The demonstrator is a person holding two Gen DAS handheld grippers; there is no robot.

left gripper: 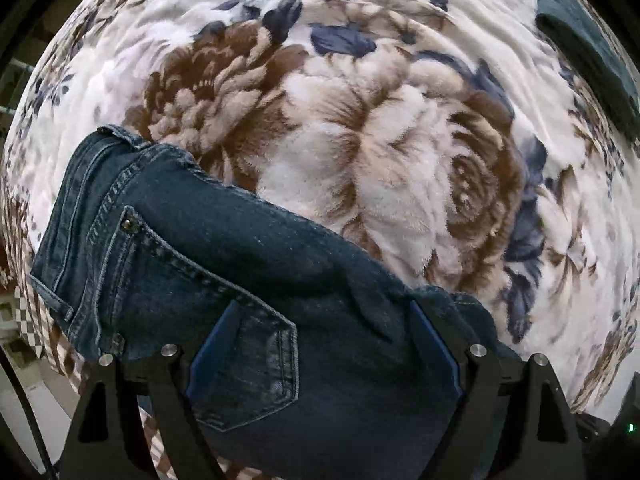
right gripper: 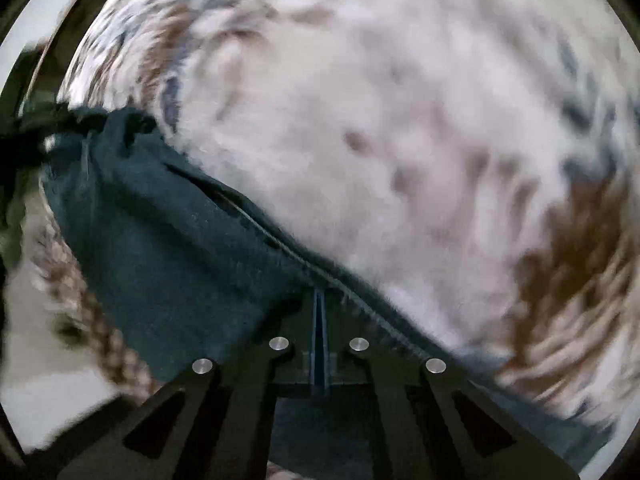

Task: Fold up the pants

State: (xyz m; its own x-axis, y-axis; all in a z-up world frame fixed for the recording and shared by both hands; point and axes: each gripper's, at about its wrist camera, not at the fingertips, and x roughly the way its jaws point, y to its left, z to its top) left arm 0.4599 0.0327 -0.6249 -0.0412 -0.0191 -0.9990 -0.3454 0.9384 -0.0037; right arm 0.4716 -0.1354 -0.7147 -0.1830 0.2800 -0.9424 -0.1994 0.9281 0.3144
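Left wrist view: your left gripper (left gripper: 324,344) stands with its jaws spread wide, one blue pad on each side of the folded dark denim pants (left gripper: 224,264). The pants lie under and between the fingers, with the back pocket (left gripper: 248,364) just inside the left-hand pad and the waistband end reaching away toward the upper left. The denim rests on a plush floral blanket (left gripper: 400,140), which fills the rest of the view. A second dark cloth (left gripper: 588,44) shows at the upper right edge, well apart from the gripper.

Right wrist view (motion-blurred): your right gripper (right gripper: 320,332) has its pads pressed together into a narrow slit, clenched. A fold of the pants (right gripper: 168,248) lies directly at the fingertips and runs diagonally from the upper left to the lower right; whether cloth is actually pinched between the pads cannot be told. The seam edge (right gripper: 280,240) of the denim borders the blanket (right gripper: 400,120) just beyond the tips.
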